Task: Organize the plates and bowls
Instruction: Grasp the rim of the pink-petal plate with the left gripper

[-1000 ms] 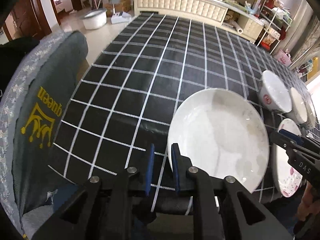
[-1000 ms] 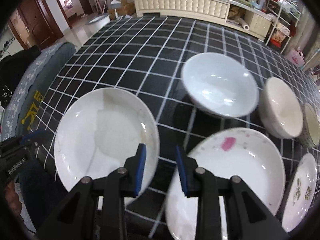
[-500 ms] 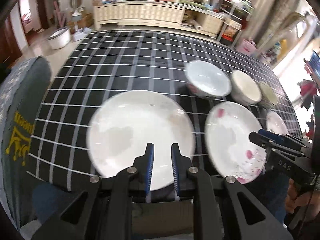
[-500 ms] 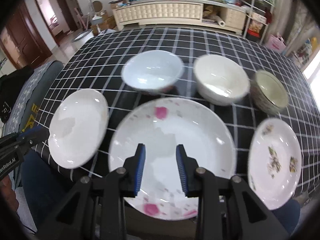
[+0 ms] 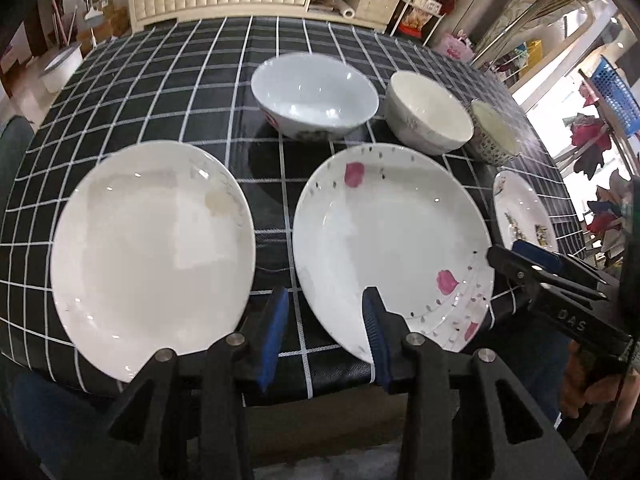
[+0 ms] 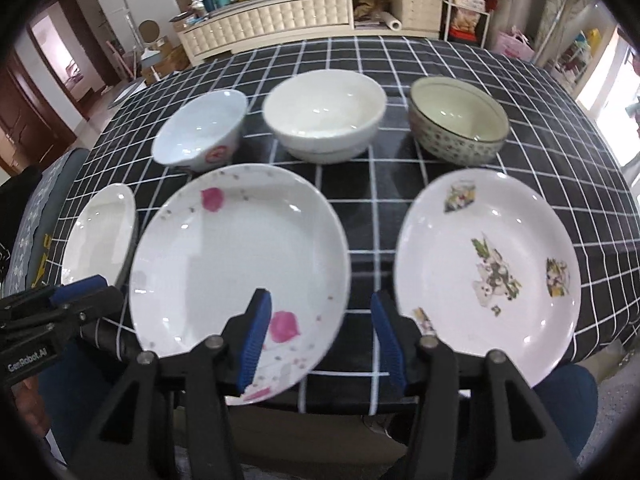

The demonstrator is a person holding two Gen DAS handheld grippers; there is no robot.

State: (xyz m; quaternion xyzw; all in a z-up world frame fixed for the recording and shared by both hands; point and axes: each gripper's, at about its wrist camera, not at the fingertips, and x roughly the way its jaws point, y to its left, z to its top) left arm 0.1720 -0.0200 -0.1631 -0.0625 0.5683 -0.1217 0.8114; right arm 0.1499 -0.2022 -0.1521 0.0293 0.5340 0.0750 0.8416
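Straight ahead of both tools on the checked tablecloth (image 6: 460, 64): pink-petal plate (image 6: 236, 256) just left of the right gripper (image 6: 320, 336) and just right of the left gripper (image 5: 325, 332), so reachable by either, near rim closest. Flanked by the plain white plate (image 5: 152, 252) at far left and the floral plate (image 6: 488, 272) at right; three bowls ranged beyond. Both grippers spread, holding nothing.

Three plates lie flat in a row: a plain white plate (image 5: 152, 256) left of the left gripper (image 5: 324, 332), a pink-petal plate (image 6: 240, 280) between grippers, a flowered plate (image 6: 488, 272) rightmost. Three bowls stand upright beyond: pale blue bowl (image 6: 200, 136), white bowl (image 6: 324, 120), speckled bowl (image 6: 460, 128).
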